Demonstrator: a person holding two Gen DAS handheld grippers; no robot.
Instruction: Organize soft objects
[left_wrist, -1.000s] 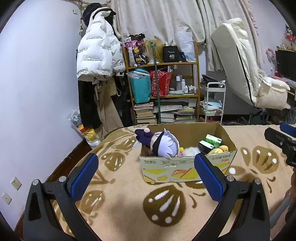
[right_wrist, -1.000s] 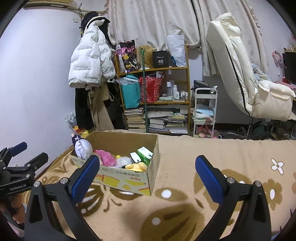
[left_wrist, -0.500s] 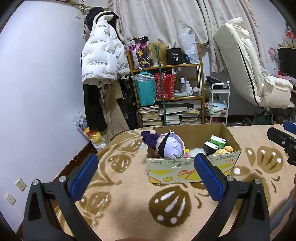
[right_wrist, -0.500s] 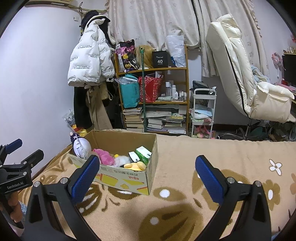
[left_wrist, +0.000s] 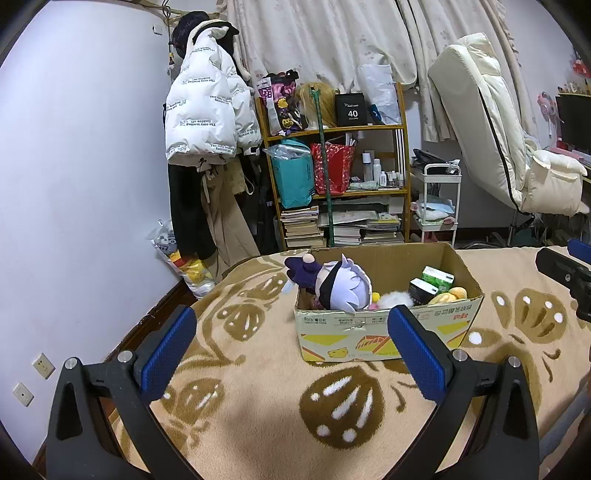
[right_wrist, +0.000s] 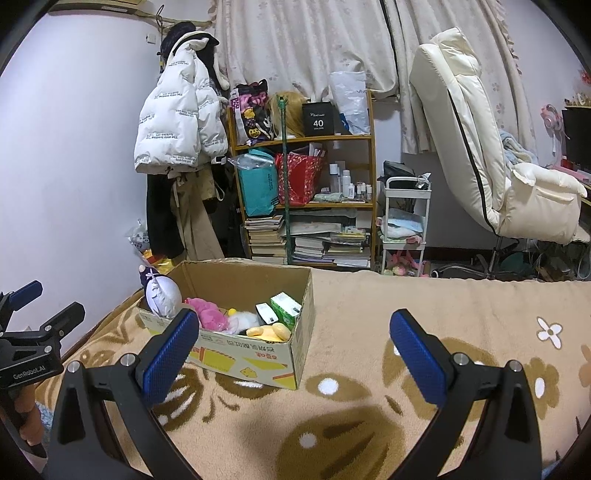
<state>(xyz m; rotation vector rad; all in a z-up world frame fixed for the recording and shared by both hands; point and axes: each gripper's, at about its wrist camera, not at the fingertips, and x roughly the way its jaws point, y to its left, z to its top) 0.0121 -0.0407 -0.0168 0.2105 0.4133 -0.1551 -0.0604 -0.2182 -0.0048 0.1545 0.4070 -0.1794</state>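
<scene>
Claws: left claw (left_wrist: 291, 354) and right claw (right_wrist: 291, 354) both spread wide, empty.
Location: lavender-haired plush doll (left_wrist: 338, 286) in open cardboard box (left_wrist: 384, 332), left end, on bed.
Handling: probably light, squashy; pinch the round head.

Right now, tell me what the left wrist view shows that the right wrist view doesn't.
Only the left wrist view: two wall sockets low on the wall, and the right gripper at its right edge.

Only the right wrist view: the pink plush inside the box, a white flower on the blanket, and the left gripper at its left edge.

Both: the cardboard box with the purple-haired doll, the bookshelf, the white jacket. Both sets of jaws stand open, empty.
</scene>
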